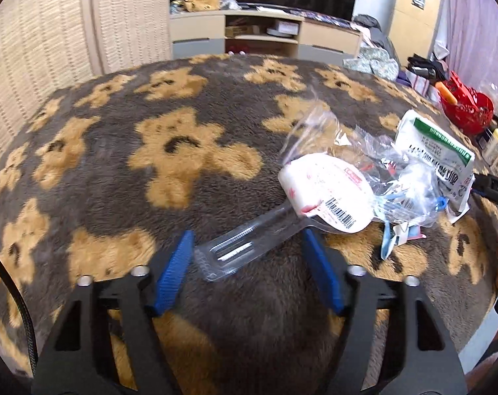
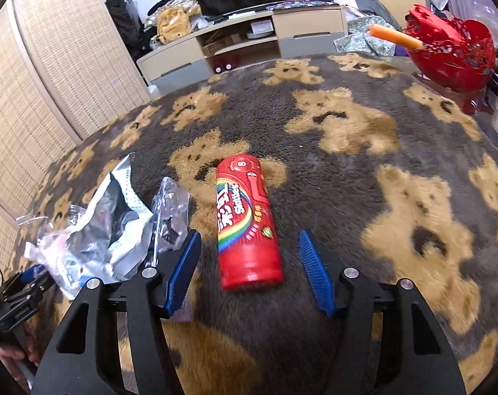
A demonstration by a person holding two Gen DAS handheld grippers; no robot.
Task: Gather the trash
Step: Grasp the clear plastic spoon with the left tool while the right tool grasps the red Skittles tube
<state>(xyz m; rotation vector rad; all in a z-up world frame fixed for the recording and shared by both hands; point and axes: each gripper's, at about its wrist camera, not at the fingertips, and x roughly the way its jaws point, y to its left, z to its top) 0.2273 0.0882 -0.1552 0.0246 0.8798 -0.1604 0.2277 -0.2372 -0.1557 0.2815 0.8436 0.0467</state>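
1. The trash lies on a fuzzy grey table cover with tan bear shapes (image 1: 170, 151). A clear plastic spoon sleeve (image 1: 249, 247) lies slanted there, its upper end tucked under a white round lid with a barcode label (image 1: 327, 191).
2. The left gripper (image 1: 247, 270) straddles the sleeve's lower end, jaws partly apart, blue pads (image 1: 174, 273) on either side and not pressing on it.
3. A red Skittles tube (image 2: 245, 220) lies on its side on the same cover, cap end away from the camera.
4. The right gripper (image 2: 247, 270) has the tube's near end between its jaws, which stand partly apart with a gap on each side; nothing is held.
5. Right of the lid sits crumpled clear film (image 1: 403, 177), then a white and green packet (image 1: 436, 151); paper scraps (image 1: 397, 233) lie just below.
6. Left of the tube, a torn silver wrapper (image 2: 117, 217) and a clear bag (image 2: 170, 217) crowd the right gripper's left pad.
7. A red openwork bowl (image 2: 453, 52) holding an orange stick (image 2: 393, 38) stands at the far right edge, well apart from the tube.
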